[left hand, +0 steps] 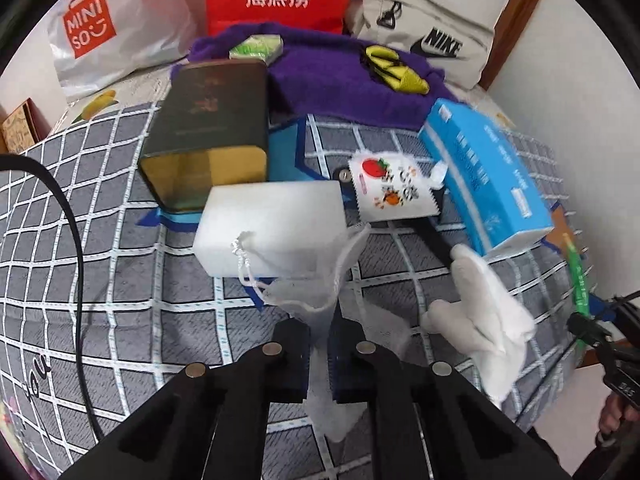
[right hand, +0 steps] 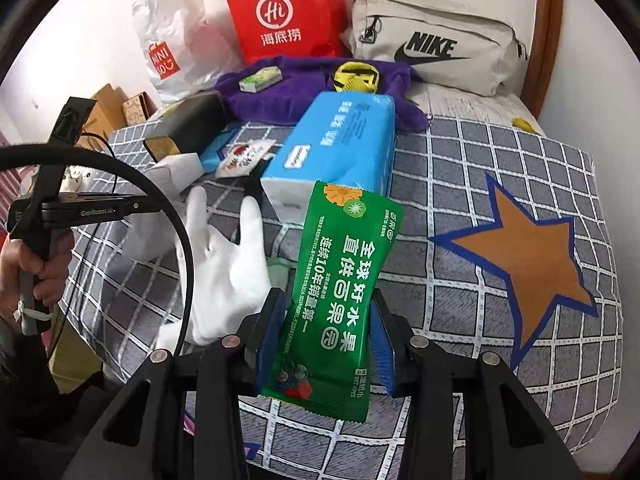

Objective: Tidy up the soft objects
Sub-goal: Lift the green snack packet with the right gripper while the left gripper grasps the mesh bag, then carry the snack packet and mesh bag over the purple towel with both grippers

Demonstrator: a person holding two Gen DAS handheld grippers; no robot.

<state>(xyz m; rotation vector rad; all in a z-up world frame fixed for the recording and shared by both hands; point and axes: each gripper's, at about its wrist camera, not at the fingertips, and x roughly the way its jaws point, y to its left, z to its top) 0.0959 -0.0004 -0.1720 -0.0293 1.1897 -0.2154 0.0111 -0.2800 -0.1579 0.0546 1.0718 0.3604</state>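
mesh pouch (left hand: pixel 320 280), sheer and empty as far as you can see, is clamped in your left gripper (left hand: pixel 320 344) beside one white foam block (left hand: pixel 272 228). your right gripper (right hand: pixel 332 328) grips one green wet-wipes packet (right hand: pixel 340 280) above the bed (right hand: pixel 480 160); one white glove (right hand: pixel 224 264) lies near.

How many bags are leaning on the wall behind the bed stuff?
3. A white Miniso bag on the left, a red paper bag in the middle, and a beige Nike pouch on the right. Others could hide behind them.
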